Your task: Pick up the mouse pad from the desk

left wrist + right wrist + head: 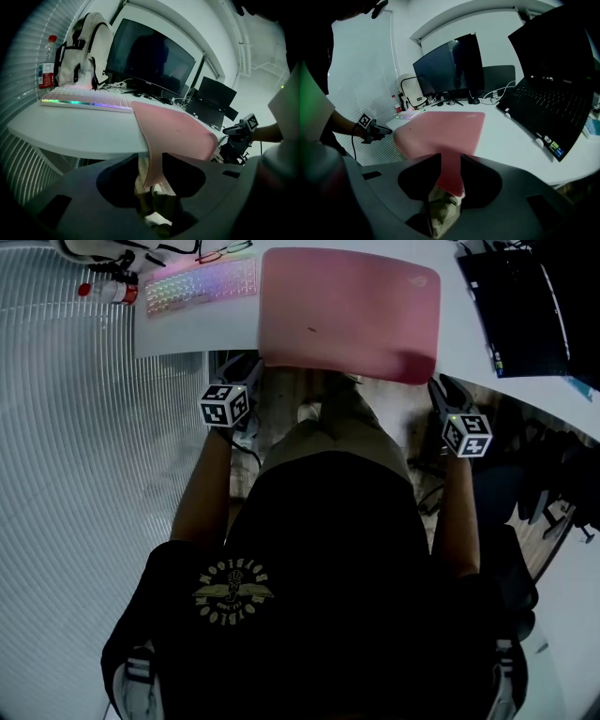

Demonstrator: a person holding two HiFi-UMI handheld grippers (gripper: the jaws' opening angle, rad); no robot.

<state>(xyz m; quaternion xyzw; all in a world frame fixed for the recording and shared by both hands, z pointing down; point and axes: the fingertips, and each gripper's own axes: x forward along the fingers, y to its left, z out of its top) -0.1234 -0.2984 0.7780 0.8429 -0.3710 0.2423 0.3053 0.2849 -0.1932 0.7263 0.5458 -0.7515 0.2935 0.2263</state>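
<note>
A pink mouse pad (347,310) lies on the white desk (187,329), and its near edge droops over the desk's front. My left gripper (251,371) is at the pad's near left corner. In the left gripper view the drooping corner (152,159) hangs between the jaws with a gap beside it, so the left gripper (150,164) is open. My right gripper (436,385) is at the near right corner. In the right gripper view a pink flap (449,168) hangs between the parted jaws of the right gripper (450,171).
A backlit keyboard (202,282) lies left of the pad, and a bottle (103,290) stands beyond it. A black laptop (520,306) sits at the right. A monitor (150,61) and a white backpack (86,47) stand at the back. The person's legs are under the desk edge.
</note>
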